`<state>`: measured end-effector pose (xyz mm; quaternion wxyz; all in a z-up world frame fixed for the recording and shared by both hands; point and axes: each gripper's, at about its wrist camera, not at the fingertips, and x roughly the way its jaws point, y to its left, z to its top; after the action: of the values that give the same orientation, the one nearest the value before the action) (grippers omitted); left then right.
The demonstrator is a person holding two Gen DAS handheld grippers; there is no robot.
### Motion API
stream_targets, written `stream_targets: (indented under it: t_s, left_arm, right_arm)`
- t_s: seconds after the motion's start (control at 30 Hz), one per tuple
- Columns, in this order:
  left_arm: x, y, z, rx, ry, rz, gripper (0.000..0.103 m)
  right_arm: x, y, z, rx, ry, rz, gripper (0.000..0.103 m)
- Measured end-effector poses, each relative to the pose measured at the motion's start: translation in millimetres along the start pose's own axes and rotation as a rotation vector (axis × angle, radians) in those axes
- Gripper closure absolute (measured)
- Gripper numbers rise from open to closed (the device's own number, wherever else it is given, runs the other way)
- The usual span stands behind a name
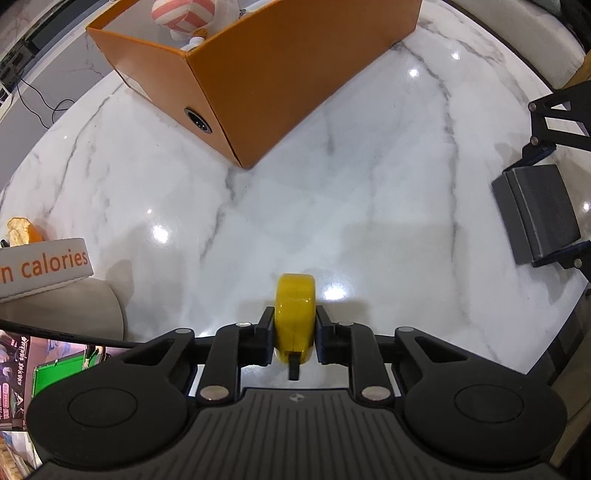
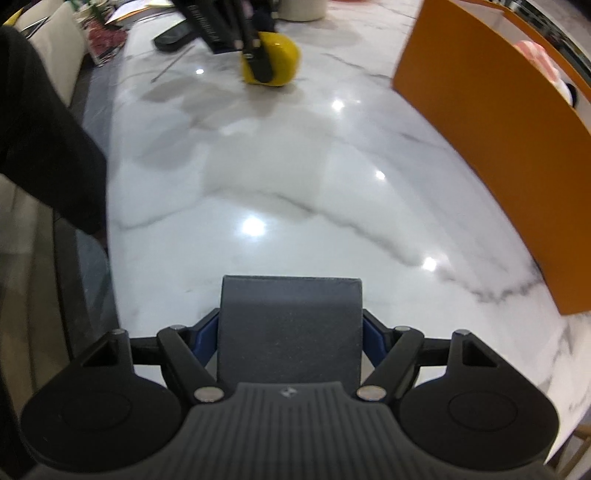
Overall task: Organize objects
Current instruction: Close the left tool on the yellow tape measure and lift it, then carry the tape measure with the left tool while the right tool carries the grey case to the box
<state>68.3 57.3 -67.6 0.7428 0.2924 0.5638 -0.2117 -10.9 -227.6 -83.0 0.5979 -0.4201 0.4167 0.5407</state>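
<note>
- Two claws are at work over a white marbled counter (image 1: 332, 192), each one holding something.
- Nearest in the left wrist view, the left claw (image 1: 294, 328) is pinched on a glossy yellow object (image 1: 295, 314), rounded and narrow edge-on, with a small black stub at its near end; it sits between the two black fingers (image 1: 264, 332), just above the counter, and whether it touches the surface cannot be told.
- Nearest in the right wrist view, the right claw (image 2: 290, 332) grips a dark grey block (image 2: 290, 328) by its two sides, the blue pads (image 2: 207, 332) pressing against it; the block's flat top faces the camera.
- Farther out in the left wrist view, the right claw and grey block show at the right edge, well apart from the yellow object.
- In the right wrist view the yellow object appears at the far end of the counter, clamped by the left claw.
- Beyond both, an open orange box (image 1: 258, 74) stands on the counter; a pink-and-white striped plush toy (image 1: 184, 18) lies inside it.
- At the left edge of the left wrist view sits a white container printed "calories" (image 1: 44, 269).
- A dark flat item (image 2: 173, 35) and some printed papers (image 2: 107, 44) lie at the far end in the right wrist view, blurred.
</note>
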Motion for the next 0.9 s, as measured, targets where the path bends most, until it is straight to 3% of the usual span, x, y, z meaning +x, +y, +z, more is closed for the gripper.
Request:
stream_targets:
  t_s: [0.27, 0.57, 0.9]
  left_arm:
    - [-16.6, 1.8, 1.3, -0.028, -0.055, 0.022, 0.08]
    - [-46.3, 3.3, 13.0, -0.088, -0.196, 0.031, 0.08]
    - [-76.9, -3.0, 21.6, -0.12, -0.343, -0.098, 0.08]
  right_arm:
    - [-12.2, -12.8, 5.1, 0.054, -0.047, -0.025, 0.027]
    - [-30.1, -27.3, 16.5, 0.125, -0.104, -0.076, 0.027]
    - [-60.9, -55.2, 23.8, 0.204, -0.193, -0.119, 0.027]
